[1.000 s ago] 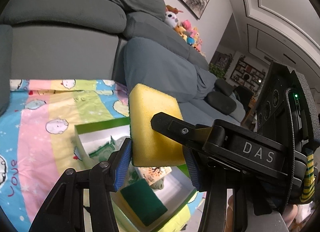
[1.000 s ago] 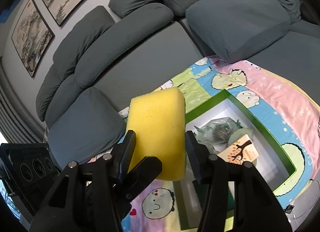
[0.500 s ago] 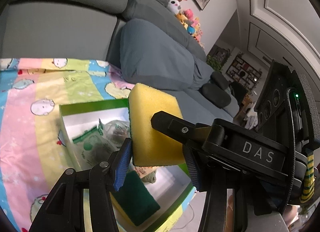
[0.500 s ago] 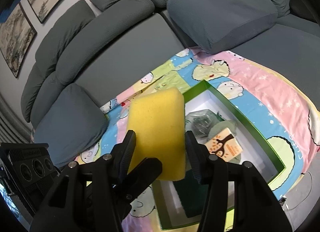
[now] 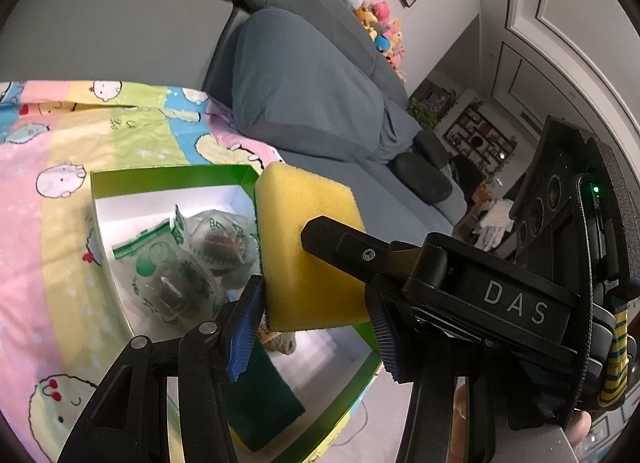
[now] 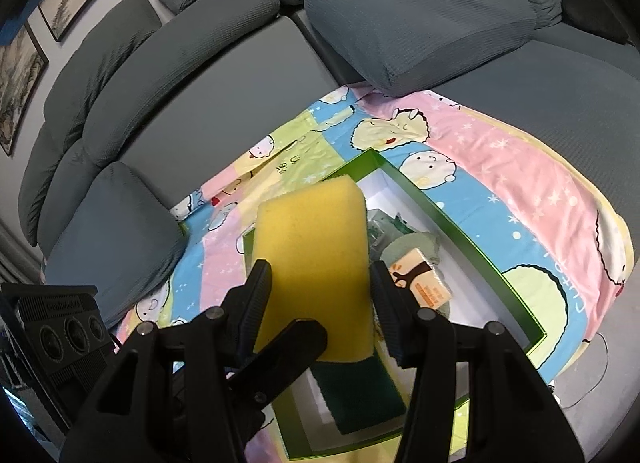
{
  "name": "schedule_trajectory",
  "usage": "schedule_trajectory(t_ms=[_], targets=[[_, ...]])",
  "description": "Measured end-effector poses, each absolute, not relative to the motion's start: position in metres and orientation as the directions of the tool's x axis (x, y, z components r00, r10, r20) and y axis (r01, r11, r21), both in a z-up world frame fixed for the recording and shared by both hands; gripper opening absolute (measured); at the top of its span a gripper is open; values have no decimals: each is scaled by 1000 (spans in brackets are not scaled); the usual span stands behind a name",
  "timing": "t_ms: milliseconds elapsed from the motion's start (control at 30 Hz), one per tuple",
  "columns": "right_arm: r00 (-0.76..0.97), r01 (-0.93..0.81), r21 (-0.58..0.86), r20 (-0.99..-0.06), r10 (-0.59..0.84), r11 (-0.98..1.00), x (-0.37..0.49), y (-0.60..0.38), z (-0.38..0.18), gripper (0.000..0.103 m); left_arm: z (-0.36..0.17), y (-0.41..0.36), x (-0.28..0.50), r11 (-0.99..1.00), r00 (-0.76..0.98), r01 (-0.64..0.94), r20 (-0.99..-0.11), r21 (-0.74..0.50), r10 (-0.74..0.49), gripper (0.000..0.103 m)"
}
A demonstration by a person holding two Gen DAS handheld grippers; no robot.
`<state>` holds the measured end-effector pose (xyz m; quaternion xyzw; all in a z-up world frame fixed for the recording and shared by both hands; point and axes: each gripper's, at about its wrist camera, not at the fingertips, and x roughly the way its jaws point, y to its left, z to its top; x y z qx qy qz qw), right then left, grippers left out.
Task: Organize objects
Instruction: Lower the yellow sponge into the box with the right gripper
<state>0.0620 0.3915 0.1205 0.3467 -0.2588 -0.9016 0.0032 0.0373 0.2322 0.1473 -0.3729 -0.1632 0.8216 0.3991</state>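
Left wrist view first: we see our left tool (image 5: 316,299) closed on the yellow sponge (image 5: 308,247), its blue pads (image 5: 244,331) pressed against the sponge's two sides. Our right tool (image 5: 344,247) comes in from the right of that view, and one of its black fingers lies across the sponge's broad face.

From the right wrist view, the right tool (image 6: 320,287) also grips the sponge (image 6: 316,247): its ribbed black fingers (image 6: 260,283) squeeze the long sides, and the sponge stands out forward between them, tilted up and away from the camera. A finger of the left tool (image 6: 288,347) crosses under the sponge's near end. So we hold one sponge with both tools at once.

Below and just ahead of the tools lies the green box (image 6: 460,231), open, with a white inside. Beyond the sponge in the box we see clear bags (image 5: 188,259) with green print, and to the right of the right tool a small orange carton (image 6: 424,283) resting on something pale green. Directly under the tools, at the near end of the box, lies a second sponge (image 6: 360,395) with its dark green scouring side up. The held sponge hangs over the box, clear of its contents as far as we can tell.

The box sits on a pastel cartoon blanket (image 6: 520,199) spread over a grey sofa (image 6: 400,15). Far off to the left tool's upper right, plush toys (image 5: 380,31) sit on the sofa back.
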Motion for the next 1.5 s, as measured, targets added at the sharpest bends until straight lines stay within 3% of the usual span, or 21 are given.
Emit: schedule_trajectory(t_ms=[1500], targets=[[-670,-289,363,-737,-84,-886,52,396,101,52,107,244,22,-557,-200,-413,-524,-721,828,51]])
